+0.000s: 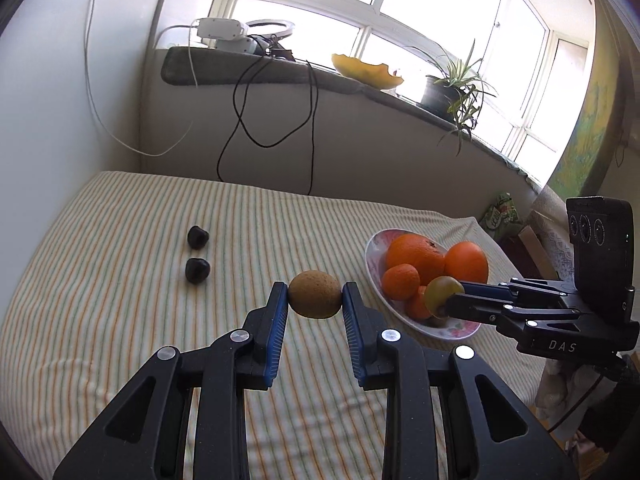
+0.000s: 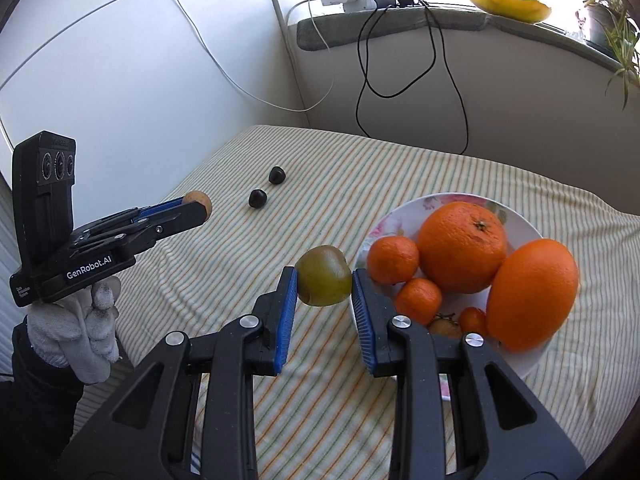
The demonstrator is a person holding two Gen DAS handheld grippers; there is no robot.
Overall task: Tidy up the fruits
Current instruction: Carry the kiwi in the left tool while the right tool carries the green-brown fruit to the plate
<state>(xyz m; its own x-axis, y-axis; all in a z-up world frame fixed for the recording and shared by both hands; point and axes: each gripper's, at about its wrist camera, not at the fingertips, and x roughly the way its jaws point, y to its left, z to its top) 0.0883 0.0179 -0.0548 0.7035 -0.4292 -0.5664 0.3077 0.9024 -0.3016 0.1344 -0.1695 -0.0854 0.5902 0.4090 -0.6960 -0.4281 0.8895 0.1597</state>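
A striped cloth [image 1: 120,280] covers the whole surface and fills the lower half of both views. On it, at the right of the frame in both views, stands a flowered plate [image 2: 404,216] with oranges: one large round orange [image 2: 464,246], one long orange [image 2: 532,300] to its right, and small mandarins [image 2: 393,259] at the lower left of the pile.

The left gripper [image 1: 315,295] rises from the bottom centre of the left wrist view. Its jaws are closed part way on a brown kiwi [image 1: 315,295], which sits right between the blue pads [image 1: 276,332] at their tips and is lifted above the cloth, just left of the plate. In the right wrist view this gripper [image 2: 200,210] comes in from the left edge, held by a white-gloved hand [image 2: 80,332].

The right gripper [image 2: 325,282] also holds a fruit: a greenish kiwi [image 2: 325,282] is clamped between its pad tips, in the centre of the right wrist view, just beside the left rim of the plate. In the left wrist view it [image 1: 444,298] enters from the right, with the fruit over the near part of the plate.

Two small dark fruits [image 1: 197,237] lie close together on the cloth in the middle left, well apart from both grippers.
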